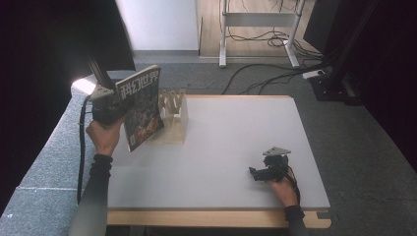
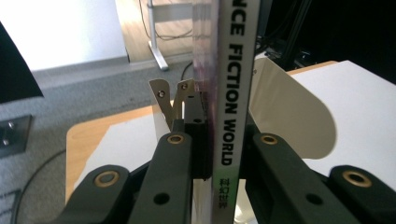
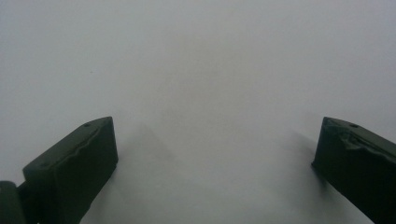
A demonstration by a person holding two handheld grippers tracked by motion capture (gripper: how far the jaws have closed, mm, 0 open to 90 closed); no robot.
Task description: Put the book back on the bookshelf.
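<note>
A magazine (image 1: 141, 107) with a colourful cover and large white characters stands upright in the air at the table's left edge. My left gripper (image 1: 114, 109) is shut on it near its spine. In the left gripper view the spine (image 2: 232, 93) reads "FICTION WORLD" and runs up between the two black jaws, which press on it from both sides. Just right of the magazine stands a pale wooden slotted rack (image 1: 173, 118) with upright dividers (image 2: 175, 100). My right gripper (image 1: 259, 173) lies on the white tabletop near the front right, jaws wide apart with nothing between them (image 3: 215, 154).
The white tabletop (image 1: 236, 137) has a wooden rim and grey carpet around it. A desk frame and cables (image 1: 260, 34) lie on the floor behind. A dark curtain (image 1: 44, 59) hangs at the far left.
</note>
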